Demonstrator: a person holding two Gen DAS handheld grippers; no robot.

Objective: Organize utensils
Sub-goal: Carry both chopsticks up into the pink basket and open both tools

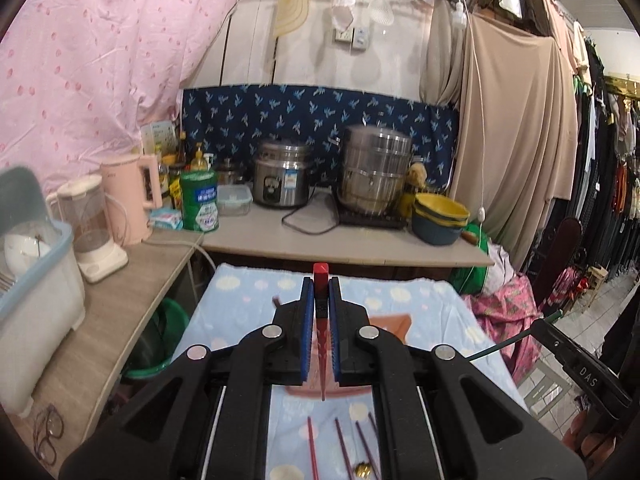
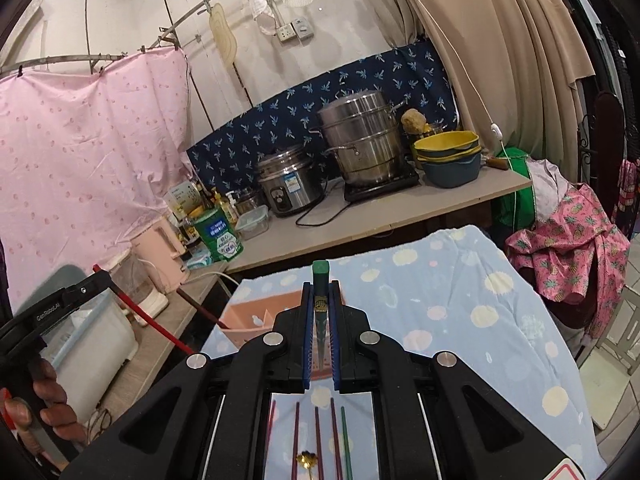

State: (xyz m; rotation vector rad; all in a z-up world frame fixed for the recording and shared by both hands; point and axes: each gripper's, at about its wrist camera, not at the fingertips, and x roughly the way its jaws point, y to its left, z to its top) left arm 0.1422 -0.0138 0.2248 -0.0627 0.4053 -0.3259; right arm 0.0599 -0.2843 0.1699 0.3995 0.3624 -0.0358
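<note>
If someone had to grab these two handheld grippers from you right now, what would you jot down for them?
Left gripper: shut on a red chopstick, lifted above the table.
Right gripper: shut on a green chopstick, also lifted.
Pink organizer tray: on the blue spotted cloth, ahead of the grippers; a dark chopstick seems to lean in it already.
Left to do: place both held chopsticks, then collect the loose chopsticks and the small gold-ended utensil lying on the cloth nearer you.
</note>
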